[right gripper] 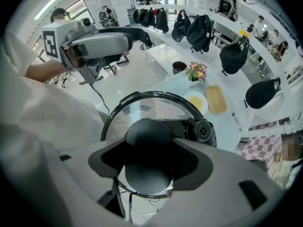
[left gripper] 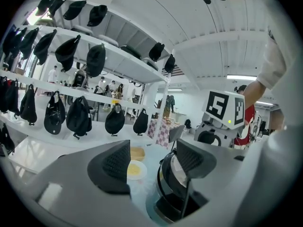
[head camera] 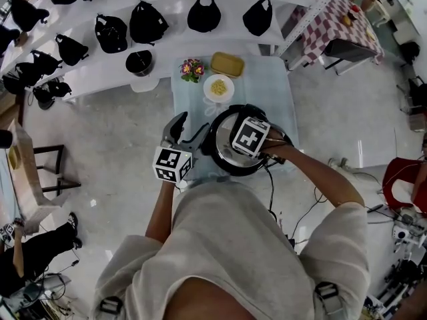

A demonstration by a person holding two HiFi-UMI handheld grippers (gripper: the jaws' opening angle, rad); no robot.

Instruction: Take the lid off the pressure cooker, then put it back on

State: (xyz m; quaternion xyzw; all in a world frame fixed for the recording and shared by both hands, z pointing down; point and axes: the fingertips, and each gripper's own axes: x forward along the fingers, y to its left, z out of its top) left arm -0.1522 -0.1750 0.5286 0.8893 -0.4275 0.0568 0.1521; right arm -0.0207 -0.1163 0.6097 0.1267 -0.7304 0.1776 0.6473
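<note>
The pressure cooker (head camera: 220, 169) stands on a small pale-blue table (head camera: 283, 99). Its glass lid (right gripper: 142, 110) with a black rim sits on the pot. My right gripper (right gripper: 149, 162) points straight down over the lid and is shut on the round black knob (right gripper: 147, 141), one pad on each side. In the head view that gripper (head camera: 248, 139) covers the lid's middle. My left gripper (head camera: 181, 129) is level at the cooker's left side, near its black side handle (head camera: 198, 137). Its jaws (left gripper: 154, 157) are open with nothing between them, and the cooker (left gripper: 170, 193) shows behind the right finger.
Behind the cooker on the table are a white plate of yellow food (head camera: 218, 87), a yellow tray (head camera: 227, 64) and a small flower pot (head camera: 192, 69). A black cable (head camera: 272, 185) hangs off the near edge. White shelves with black bags (head camera: 148, 22) curve round the far side.
</note>
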